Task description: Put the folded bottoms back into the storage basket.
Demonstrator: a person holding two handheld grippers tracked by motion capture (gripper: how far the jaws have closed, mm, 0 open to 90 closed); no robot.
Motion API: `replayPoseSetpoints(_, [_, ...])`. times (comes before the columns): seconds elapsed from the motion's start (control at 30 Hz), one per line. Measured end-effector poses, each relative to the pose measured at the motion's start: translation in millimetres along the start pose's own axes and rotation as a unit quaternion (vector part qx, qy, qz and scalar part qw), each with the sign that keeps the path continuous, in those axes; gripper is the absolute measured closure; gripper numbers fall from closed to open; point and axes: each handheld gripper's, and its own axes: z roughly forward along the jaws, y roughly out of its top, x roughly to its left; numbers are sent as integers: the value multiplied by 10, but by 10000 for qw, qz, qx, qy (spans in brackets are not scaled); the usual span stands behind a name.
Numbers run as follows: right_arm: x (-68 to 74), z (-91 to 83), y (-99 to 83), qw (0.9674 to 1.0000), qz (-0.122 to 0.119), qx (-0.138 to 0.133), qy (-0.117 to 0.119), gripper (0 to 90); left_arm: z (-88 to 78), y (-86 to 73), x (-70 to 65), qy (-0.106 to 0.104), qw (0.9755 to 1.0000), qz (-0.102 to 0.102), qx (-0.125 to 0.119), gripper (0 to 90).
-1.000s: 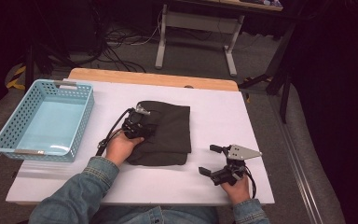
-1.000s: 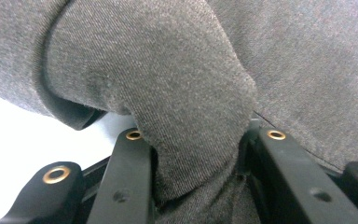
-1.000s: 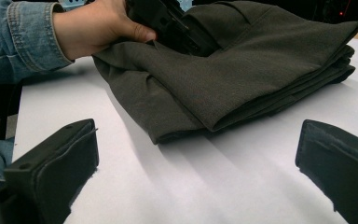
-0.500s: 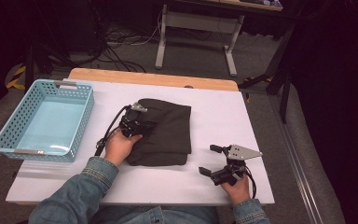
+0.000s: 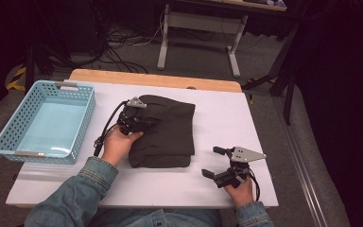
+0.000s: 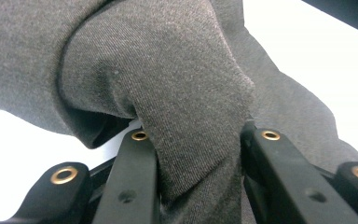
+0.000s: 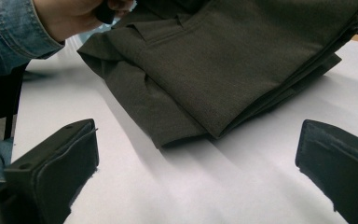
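A folded dark grey garment (image 5: 168, 130) lies in the middle of the white table (image 5: 217, 113). My left gripper (image 5: 134, 116) sits on the garment's left edge, shut on a bunched fold of the cloth (image 6: 196, 121) that fills the gap between its jaws. My right gripper (image 5: 215, 163) rests near the table's front right, open and holding nothing. In the right gripper view the garment (image 7: 223, 70) lies ahead of the spread jaws, its near corner a short way off, with the other hand (image 7: 74, 16) at the top left.
A light blue plastic basket (image 5: 45, 123) stands at the table's left side with nothing in it. A wooden strip (image 5: 156, 79) runs along the table's far edge. Table legs and cables (image 5: 123, 38) lie on the floor beyond.
The left gripper has shifted slightly on the garment's left edge, gathering the fold. The right gripper has not moved.
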Motion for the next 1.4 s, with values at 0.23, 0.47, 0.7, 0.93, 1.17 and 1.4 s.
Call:
replayPoseSetpoints(0.23, [-1,-1,-1,10000,3,-4,-3,2,-169,102,-73,-130,9994,147,-296,726])
replayPoseSetpoints(0.47, [-2,-3,-2,10000,9,-11,-2,2,-331,228,-115,-162,9986,315,-382,726])
replayPoseSetpoints(0.7, [-3,-3,-2,10000,17,-10,-4,2,-448,324,-133,-151,9982,432,-396,726])
replayPoseSetpoints(0.93, [-4,-3,-2,10000,23,-10,-7,2,-571,413,-118,-150,9975,531,-438,725])
replayPoseSetpoints(1.17, [-5,-4,-3,10000,27,-4,-7,2,-672,462,-84,-95,9974,523,-477,725])
replayPoseSetpoints(1.4, [-6,-6,-3,10000,44,-13,-25,2,-778,495,-56,-41,9973,513,-518,725])
